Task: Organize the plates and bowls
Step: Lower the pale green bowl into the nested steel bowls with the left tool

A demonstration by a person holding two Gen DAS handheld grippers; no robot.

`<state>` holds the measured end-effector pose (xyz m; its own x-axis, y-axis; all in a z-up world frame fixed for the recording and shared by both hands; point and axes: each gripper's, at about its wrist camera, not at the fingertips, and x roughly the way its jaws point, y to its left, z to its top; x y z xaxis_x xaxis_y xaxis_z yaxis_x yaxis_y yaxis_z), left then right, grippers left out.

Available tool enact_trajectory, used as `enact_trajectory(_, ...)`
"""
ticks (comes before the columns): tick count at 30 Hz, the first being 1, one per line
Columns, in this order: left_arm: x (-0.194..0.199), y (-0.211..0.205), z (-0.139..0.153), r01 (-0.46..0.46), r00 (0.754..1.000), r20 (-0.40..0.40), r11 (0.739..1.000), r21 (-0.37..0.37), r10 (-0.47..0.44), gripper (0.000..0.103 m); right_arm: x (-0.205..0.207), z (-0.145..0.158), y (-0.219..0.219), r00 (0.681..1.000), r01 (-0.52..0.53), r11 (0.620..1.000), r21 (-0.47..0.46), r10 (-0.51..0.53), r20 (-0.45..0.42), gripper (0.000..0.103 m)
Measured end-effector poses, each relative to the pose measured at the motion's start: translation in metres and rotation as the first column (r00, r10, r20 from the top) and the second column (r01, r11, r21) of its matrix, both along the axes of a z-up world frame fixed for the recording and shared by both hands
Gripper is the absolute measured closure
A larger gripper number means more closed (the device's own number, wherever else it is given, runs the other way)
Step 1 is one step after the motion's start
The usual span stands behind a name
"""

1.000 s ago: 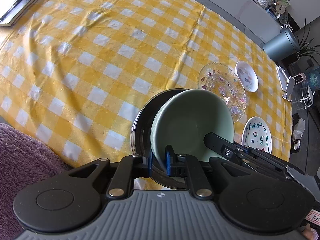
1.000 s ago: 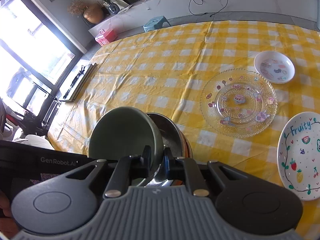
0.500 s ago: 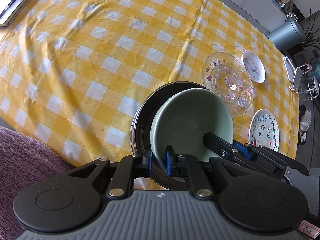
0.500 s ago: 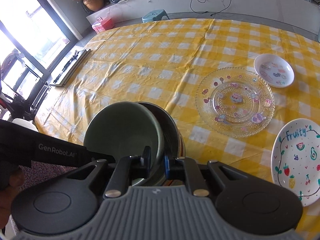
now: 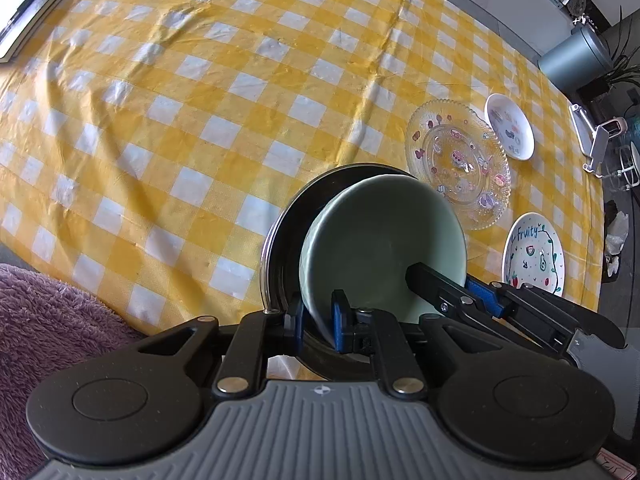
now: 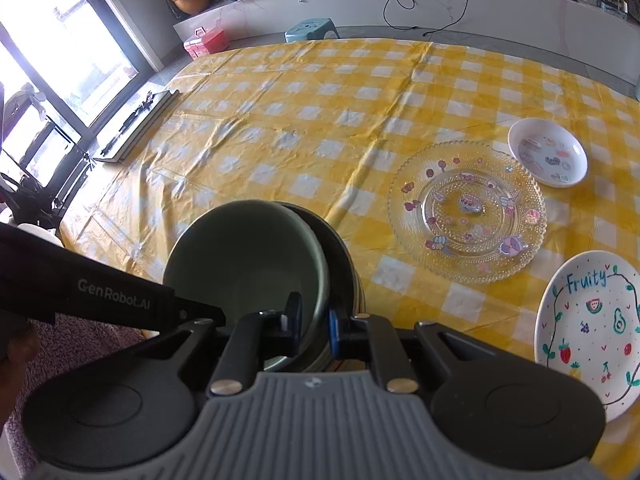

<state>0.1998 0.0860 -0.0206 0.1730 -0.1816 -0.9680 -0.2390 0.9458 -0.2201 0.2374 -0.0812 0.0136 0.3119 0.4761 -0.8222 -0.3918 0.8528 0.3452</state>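
Left gripper [image 5: 316, 320]: I have it clamped nearly closed on the near rim of the green bowl [image 5: 384, 248].
Right gripper [image 6: 314, 326]: pinched on the same bowl's opposite rim.
Green bowl: tilted, nested inside the steel bowl [image 5: 280, 248] at the tabletop [image 5: 200, 120] near edge.
Risk: thin rim grips; if my hands twist unevenly the bowl may slip and knock the steel bowl.
Plates beyond: glass plate [image 6: 468, 212], Fruity plate [image 6: 592, 328], small white dish [image 6: 548, 152], all well apart.
Left view only: purple fleece [image 5: 48, 320].
Right view only: window, stool.
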Motion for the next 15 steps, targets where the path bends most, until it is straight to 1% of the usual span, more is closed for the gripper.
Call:
enact_trajectory(4,0.0026,0.0002,-0.0006,0.001,1.0,-0.006,1.0,-0.001,-0.001,0.087,0.0012,0.0001,0.0011,1.0,-0.008,1.0,-0.006,0.008,0.005,0.09)
enact_trajectory(8,0.0039,-0.0017,-0.0009,0.014,1.0,-0.016,1.0,0.01,-0.014,0.087,0.0035,-0.0009,-0.0006,1.0,-0.008,1.0,0.006,0.008,-0.01,0.089)
enact_trajectory(11,0.0032,-0.0034,-0.0005,0.027,0.999,-0.029,0.999,0.017,-0.027,0.085,0.0024,-0.0002,-0.0003,1.0,-0.022,1.0,0.009,0.022,-0.011,0.087)
enact_trajectory(13,0.004,-0.0037,-0.0006,0.036,0.999,-0.035,0.999,0.014,-0.035,0.084,0.001,0.0,0.0014,1.0,-0.031,1.0,0.007,0.031,-0.007,0.083)
enact_trajectory(15,0.0052,-0.0043,-0.0007,0.037,0.999,-0.038,0.999,0.02,-0.036,0.083,0.0006,0.0,0.0025,0.999,-0.033,0.999,0.004,0.033,-0.003,0.083)
